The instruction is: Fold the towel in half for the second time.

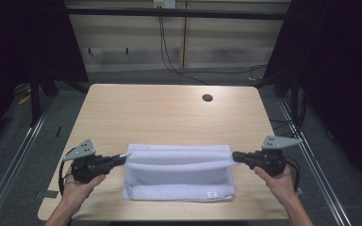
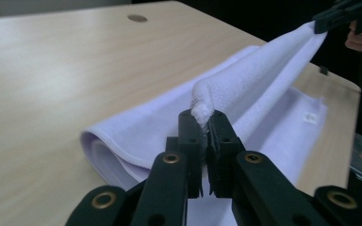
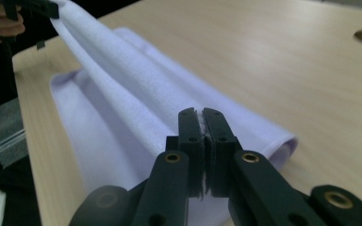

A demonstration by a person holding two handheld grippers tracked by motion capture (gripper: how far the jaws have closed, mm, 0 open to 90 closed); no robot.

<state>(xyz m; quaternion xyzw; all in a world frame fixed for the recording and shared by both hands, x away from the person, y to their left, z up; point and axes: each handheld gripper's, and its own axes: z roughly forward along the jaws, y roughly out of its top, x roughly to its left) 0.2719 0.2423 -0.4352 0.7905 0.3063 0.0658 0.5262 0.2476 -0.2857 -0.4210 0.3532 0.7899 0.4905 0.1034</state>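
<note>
Between the jaws of the left hand-held gripper (image 1: 123, 157) sits a bunched corner of the white towel (image 1: 179, 176), pinched tight, as the left gripper view shows with a tuft of terry pile standing above the black jaw tips. At the towel's opposite end the right hand-held gripper (image 1: 234, 156) is clamped on the other corner, its jaws nearly together with a thin seam of cloth between them. Both point inward toward the towel, level with each other, and the edge stretched between them hangs as a soft, slightly sagging ridge above the rest of the cloth.

Below that ridge the towel lies folded on the table (image 1: 169, 113), a rounded fold along its far side and a small label (image 1: 212, 193) near its front right corner. Its fabric is thick, nappy and matte; the jaws are hard black plastic with brass-coloured pivots.

Beyond the towel the table is bare pale wood grain with rounded corners, broad open room up to a round cable hole (image 1: 207, 98) near the far edge. Toward the person, the towel's front hem lies near the table's front edge. Each hand (image 1: 78, 186) holds its gripper just inside the table's side edge.
</note>
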